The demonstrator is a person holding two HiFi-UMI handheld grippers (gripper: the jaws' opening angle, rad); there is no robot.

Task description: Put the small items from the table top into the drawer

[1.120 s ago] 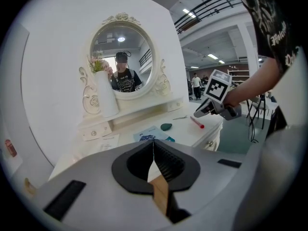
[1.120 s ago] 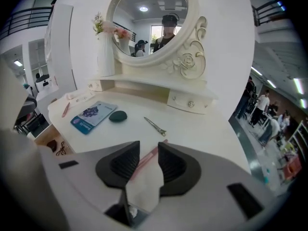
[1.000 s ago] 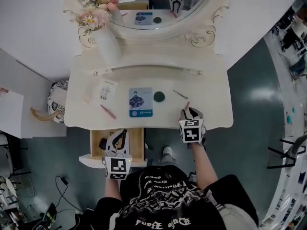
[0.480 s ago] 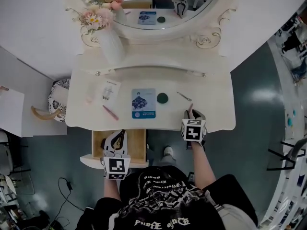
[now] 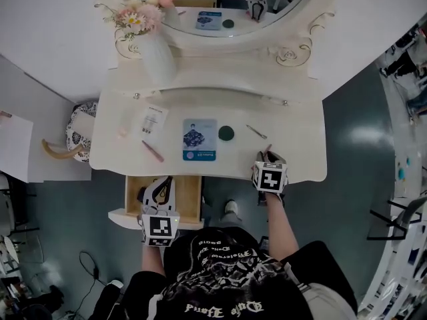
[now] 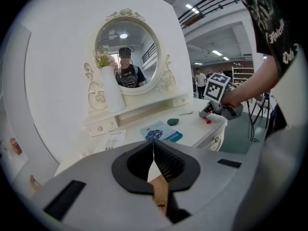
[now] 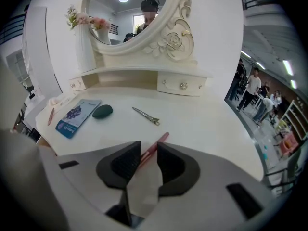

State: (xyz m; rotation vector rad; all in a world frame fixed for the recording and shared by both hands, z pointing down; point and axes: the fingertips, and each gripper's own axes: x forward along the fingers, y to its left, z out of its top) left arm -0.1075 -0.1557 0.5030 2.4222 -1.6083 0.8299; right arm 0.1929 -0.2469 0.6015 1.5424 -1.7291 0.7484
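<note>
Onlooker: Jaws on the right gripper (image 7: 149, 150), what do you log?

Colleague: Spread, and they have just been closing. Pink stick (image 7: 159, 141), pen or pencil, can't tell which, lies on the white dressing table (image 5: 297, 145) near its front edge. It runs between the two jaws. Gap is wider than the stick; pads not pressing it.

Onlooker: Left gripper (image 6: 154, 146)?

Colleague: Jaws pressed together at the tips, nothing between them. It hangs over the open drawer (image 5: 189, 202) under the table's left front. Wooden bottom shows behind the jaws. The gripper covers much of the drawer, so its contents I can't tell.

Onlooker: Other small items on top?

Colleague: Metal hair clip (image 7: 146, 115) just beyond the right gripper. Left of that, dark green oval piece (image 7: 102, 111), just beside a blue card packet (image 7: 77, 116). Further left, second pink stick (image 5: 152, 151) near the front edge, with a white printed leaflet (image 5: 153, 119) behind it.

Onlooker: Back of the table?

Colleague: White vase of flowers (image 5: 157, 59) at the left rear, beside the oval mirror (image 5: 230, 9).
</note>
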